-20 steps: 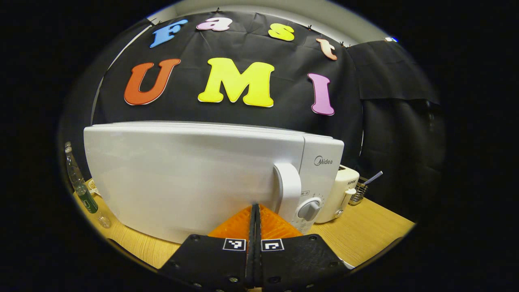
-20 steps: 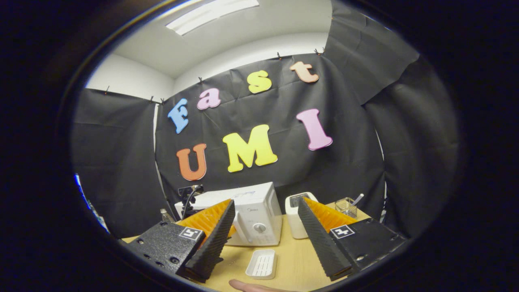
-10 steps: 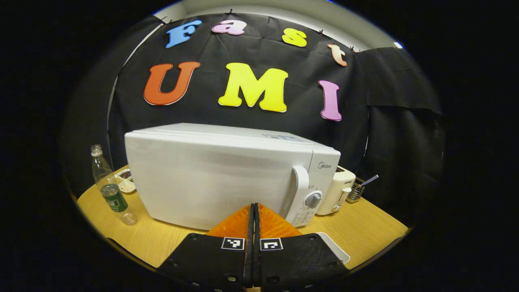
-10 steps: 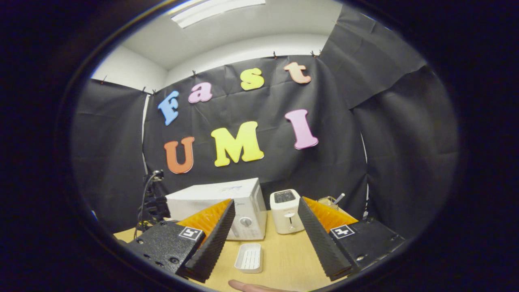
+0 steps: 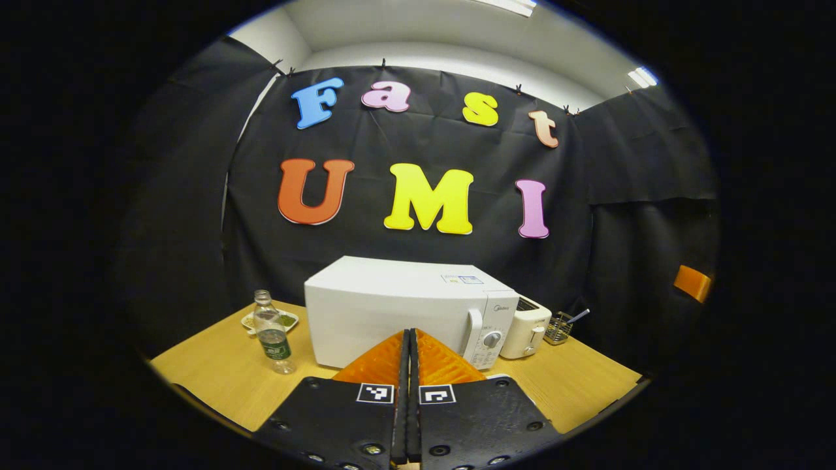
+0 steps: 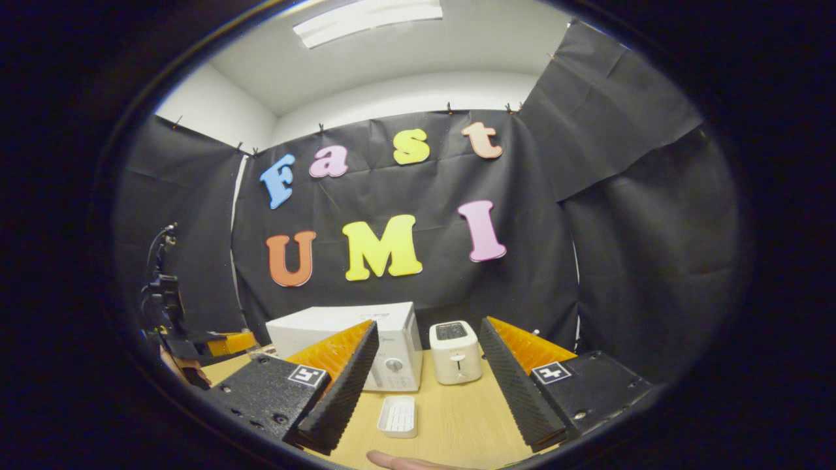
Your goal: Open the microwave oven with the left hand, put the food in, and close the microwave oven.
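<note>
Boxy white microwave oven point(image 5: 392, 310) w/ door shut on light wooden counter point(image 5: 215, 372). Left claw point(image 5: 409, 339) pressed closed on nothing, facing it. Right claw point(image 6: 428, 378) spread wide above small white ribbed tray point(image 6: 398, 416).

A white toaster point(image 5: 524, 326) stands on the wooden table point(image 5: 215, 372). Far off to its left a water bottle point(image 5: 271, 333) stands up straight. A small dish point(image 5: 289, 319) sits just behind the bottle. Close on the toaster's right is a little wire basket point(image 5: 559, 329). In the right gripper view, a white tray point(image 6: 398, 416) lies in front of the toaster.
</note>
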